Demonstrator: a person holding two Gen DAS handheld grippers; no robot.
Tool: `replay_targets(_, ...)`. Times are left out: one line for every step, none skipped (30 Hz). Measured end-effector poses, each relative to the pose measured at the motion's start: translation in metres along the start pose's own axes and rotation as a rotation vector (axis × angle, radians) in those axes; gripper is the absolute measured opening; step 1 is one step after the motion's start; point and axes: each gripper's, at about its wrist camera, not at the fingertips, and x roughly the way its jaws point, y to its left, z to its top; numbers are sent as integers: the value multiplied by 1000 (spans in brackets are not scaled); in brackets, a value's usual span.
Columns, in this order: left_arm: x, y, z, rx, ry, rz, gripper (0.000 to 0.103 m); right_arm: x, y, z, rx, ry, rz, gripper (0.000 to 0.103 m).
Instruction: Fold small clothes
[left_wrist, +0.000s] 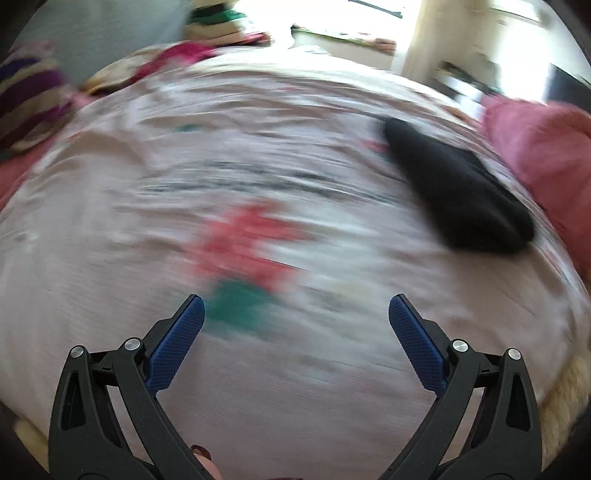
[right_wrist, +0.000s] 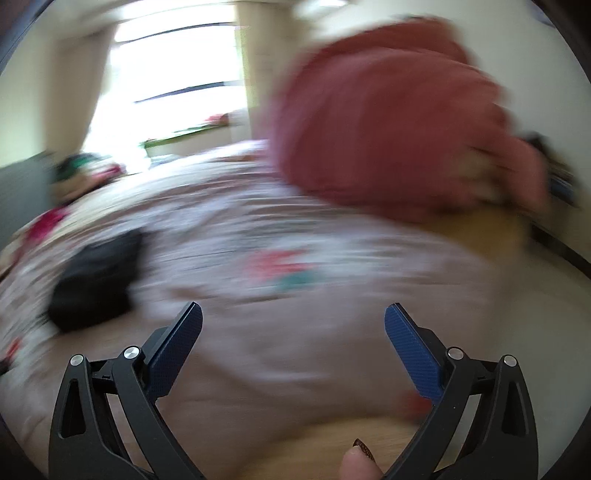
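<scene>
A blurred floral bedsheet (left_wrist: 258, 166) is seen, dark folded garment (left_wrist: 458, 192) at right; left gripper (left_wrist: 296, 308) and right gripper (right_wrist: 293, 314) are held apart, empty

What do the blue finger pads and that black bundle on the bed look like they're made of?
The blue pads look like matte rubber or plastic, going by the fine grid texture. The black bundle seems soft, dull fabric, probably knit, since it slumps on the bedspread; blur hides the weave.

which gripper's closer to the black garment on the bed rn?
Hard to call; both views are blurred. The black garment lies ahead-right of the open left gripper and ahead-left of the open right gripper, where it looks slightly nearer. Tentatively right; neither touches it.
</scene>
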Motion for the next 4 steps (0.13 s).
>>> replay_targets(1,20,9,-29,-6,27,94,10,-42,6,69,18,-122,98)
replay_targets(1,45,20,-61,-17,68,94,19,-72,8,116,40,-206,98)
replay_targets(1,70,30,-88,-27,118,94,26,-103,9,162,63,-283,98)
replay_targets(2,99,43,-116,-37,193,94,34,-135,9,212,92,-356,98)
